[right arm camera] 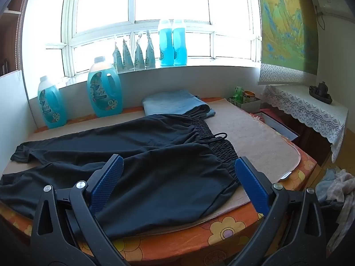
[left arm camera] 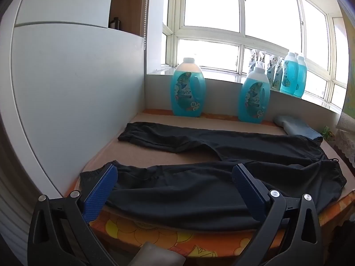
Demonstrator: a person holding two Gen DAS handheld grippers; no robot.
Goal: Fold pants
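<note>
Black pants (left arm camera: pixel 199 184) lie spread flat on a beige mat (left arm camera: pixel 155 157) on the table, legs to the left and elastic waistband (right arm camera: pixel 221 148) to the right. My left gripper (left arm camera: pixel 175 173) is open, hovering above the near leg close to its cuff. My right gripper (right arm camera: pixel 179 164) is open above the hip part of the pants (right arm camera: pixel 155 155), close to the waistband. Neither holds cloth.
Two blue detergent bottles (left arm camera: pixel 188 88) (left arm camera: pixel 254 95) stand at the table's back edge, more on the windowsill (right arm camera: pixel 172 42). A folded blue cloth (right arm camera: pixel 177 102) lies at the back right. A white panel (left arm camera: pixel 73 93) walls the left side. A lace-covered side table (right arm camera: pixel 310 108) stands right.
</note>
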